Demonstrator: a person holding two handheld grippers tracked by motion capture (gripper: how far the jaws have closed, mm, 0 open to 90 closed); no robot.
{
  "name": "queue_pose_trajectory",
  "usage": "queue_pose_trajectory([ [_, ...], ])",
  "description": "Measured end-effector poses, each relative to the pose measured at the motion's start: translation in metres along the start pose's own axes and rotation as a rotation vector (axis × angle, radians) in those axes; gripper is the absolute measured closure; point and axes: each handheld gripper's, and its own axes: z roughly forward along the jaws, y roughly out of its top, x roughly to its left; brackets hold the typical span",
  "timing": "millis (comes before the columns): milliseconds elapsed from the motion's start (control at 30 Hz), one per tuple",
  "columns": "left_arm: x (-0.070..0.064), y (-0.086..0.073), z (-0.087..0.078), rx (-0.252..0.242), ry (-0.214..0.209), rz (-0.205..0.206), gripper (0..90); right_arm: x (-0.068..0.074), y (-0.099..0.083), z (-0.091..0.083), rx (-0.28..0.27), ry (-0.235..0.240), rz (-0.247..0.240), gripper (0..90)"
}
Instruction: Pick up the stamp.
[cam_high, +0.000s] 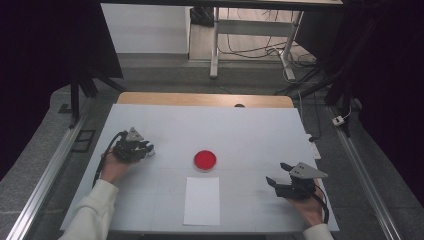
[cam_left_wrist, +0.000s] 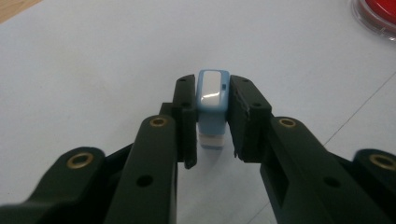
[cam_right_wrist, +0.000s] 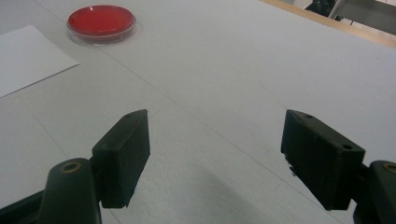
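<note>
Left gripper (cam_left_wrist: 211, 121) fingers (cam_left_wrist: 184, 116) around blue stamp (cam_left_wrist: 213, 105)

Stamp (cam_left_wrist: 213, 105): shiny blue plastic. Left claw (cam_left_wrist: 212, 116): dull black plastic, brass-look rivets. Red dish (cam_right_wrist: 101, 22): glossy, clear rim. Paper sheet (cam_high: 202, 200): flat white. Bench (cam_high: 250, 132): smooth, matt.

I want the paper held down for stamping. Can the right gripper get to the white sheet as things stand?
Probably yes: the right gripper is open, and bare table separates it from the white sheet.

Black tools (cam_left_wrist: 212, 119), brass rivets, grey plates, black cables; white sleeves (cam_high: 95, 210).
</note>
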Motion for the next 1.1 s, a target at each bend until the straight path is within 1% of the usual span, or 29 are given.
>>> queue_pose_trajectory([
  [133, 0.0, 0.0, -0.001, 0.0, 0.001, 0.005, 74.9, 0.0, 0.0, 0.0, 0.001, -0.001, -0.002, 23.8],
  [433, 0.001, -0.001, -0.002, -0.002, 0.009, -0.006, 75.6, 0.0, 0.0, -0.001, -0.001, -0.006, -0.002, 23.9],
  [633, 0.001, 0.0, -0.004, -0.009, 0.004, -0.01, 75.7, 0.0, 0.0, -0.001, -0.001, -0.005, -0.003, 23.9],
  [667, 0.001, 0.0, -0.004, -0.01, 0.009, -0.012, 75.7, 0.0, 0.0, -0.001, -0.001, -0.004, -0.003, 23.9],
  [833, 0.003, -0.001, -0.007, -0.023, -0.007, -0.028, 75.6, 0.0, -0.001, -0.001, -0.006, -0.004, -0.003, 23.9],
  [1033, 0.003, -0.001, -0.011, -0.043, -0.016, -0.043, 75.6, 0.0, -0.001, -0.001, -0.005, -0.006, -0.005, 24.0],
  [1100, 0.003, -0.001, -0.012, -0.053, -0.029, -0.054, 75.7, 0.0, -0.001, -0.001, -0.005, -0.006, -0.006, 24.0],
])
